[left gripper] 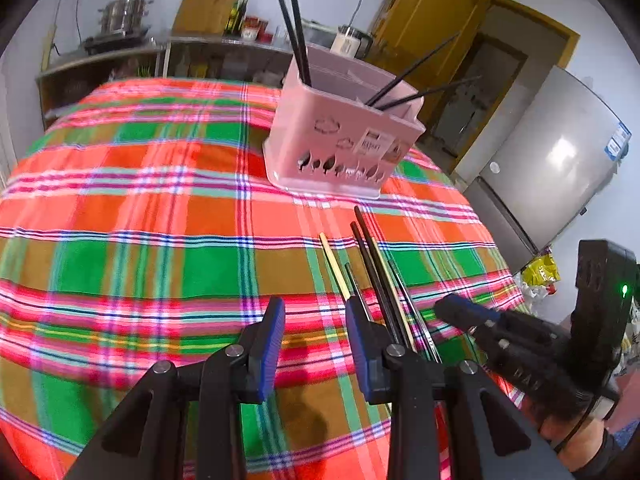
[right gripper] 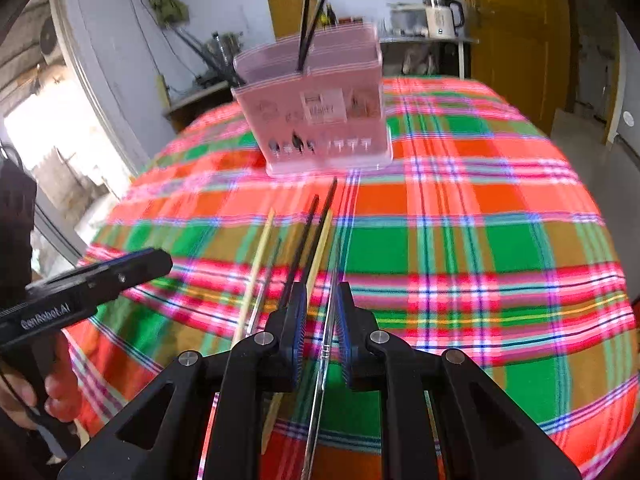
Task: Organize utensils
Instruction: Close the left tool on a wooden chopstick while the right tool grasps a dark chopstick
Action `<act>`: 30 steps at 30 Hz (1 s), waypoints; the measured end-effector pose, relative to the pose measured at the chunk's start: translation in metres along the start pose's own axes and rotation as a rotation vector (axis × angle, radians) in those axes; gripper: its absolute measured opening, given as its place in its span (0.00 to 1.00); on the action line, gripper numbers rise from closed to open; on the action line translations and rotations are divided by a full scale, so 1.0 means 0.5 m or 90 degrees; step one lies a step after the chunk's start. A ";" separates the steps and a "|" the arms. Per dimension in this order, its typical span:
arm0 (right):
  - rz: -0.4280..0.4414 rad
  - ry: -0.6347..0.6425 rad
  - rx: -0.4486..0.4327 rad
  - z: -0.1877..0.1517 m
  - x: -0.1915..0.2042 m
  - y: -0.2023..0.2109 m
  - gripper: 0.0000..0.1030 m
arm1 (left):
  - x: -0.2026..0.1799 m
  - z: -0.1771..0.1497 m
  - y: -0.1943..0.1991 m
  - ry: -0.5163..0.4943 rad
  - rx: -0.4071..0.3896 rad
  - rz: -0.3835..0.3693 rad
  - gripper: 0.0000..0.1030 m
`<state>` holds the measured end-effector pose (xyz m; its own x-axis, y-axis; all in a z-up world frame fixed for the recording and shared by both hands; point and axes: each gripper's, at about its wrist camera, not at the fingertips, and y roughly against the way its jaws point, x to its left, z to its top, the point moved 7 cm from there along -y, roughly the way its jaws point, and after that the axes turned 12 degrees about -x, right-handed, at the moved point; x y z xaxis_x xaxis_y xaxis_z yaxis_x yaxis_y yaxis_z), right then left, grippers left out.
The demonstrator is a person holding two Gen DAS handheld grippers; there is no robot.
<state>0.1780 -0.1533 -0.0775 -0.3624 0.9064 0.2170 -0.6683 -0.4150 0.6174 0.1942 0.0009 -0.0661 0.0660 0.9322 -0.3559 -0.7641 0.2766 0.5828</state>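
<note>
A pink utensil holder point(left gripper: 340, 136) point(right gripper: 316, 120) stands on the plaid tablecloth point(left gripper: 140, 240) with black chopsticks point(left gripper: 296, 28) upright in it. Several loose chopsticks point(left gripper: 376, 268) lie in a bundle in front of it: black, pale yellow point(right gripper: 260, 256) and silvery point(right gripper: 326, 340). My left gripper point(left gripper: 314, 316) is open and empty, just left of the bundle. My right gripper point(right gripper: 322, 312) hovers over the bundle, its jaws narrowly apart. The silvery chopstick lines up with the gap, and the pads do not press on it. In the left wrist view the right gripper point(left gripper: 452, 308) sits at the bundle's right side.
A grey fridge point(left gripper: 552, 160) and a yellow door point(left gripper: 432, 8) stand beyond the table's right edge. Shelves behind hold a steel pot point(left gripper: 120, 16) and a kettle point(right gripper: 440, 16). A person's hand point(right gripper: 24, 392) holds the left gripper point(right gripper: 156, 260).
</note>
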 end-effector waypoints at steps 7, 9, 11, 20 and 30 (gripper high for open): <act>-0.007 0.000 0.033 -0.021 -0.011 -0.037 0.15 | -0.007 0.002 -0.072 0.012 0.033 0.005 0.30; -0.011 0.000 0.038 -0.023 -0.019 -0.042 0.12 | -0.011 0.003 -0.091 0.010 0.040 0.007 0.30; -0.012 -0.002 0.041 -0.024 -0.025 -0.045 0.07 | -0.014 0.002 -0.108 0.001 0.048 0.015 0.30; -0.012 -0.024 0.034 -0.023 -0.055 -0.038 0.06 | -0.032 0.010 -0.160 -0.017 0.052 0.041 0.30; -0.015 -0.033 0.030 -0.023 -0.067 -0.032 0.06 | -0.045 0.012 -0.177 -0.118 0.048 0.086 0.05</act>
<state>0.1931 -0.1780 -0.1034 -0.3119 0.9193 0.2398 -0.6442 -0.3902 0.6578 0.2644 -0.0430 -0.1053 0.0891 0.9868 -0.1352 -0.7240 0.1574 0.6715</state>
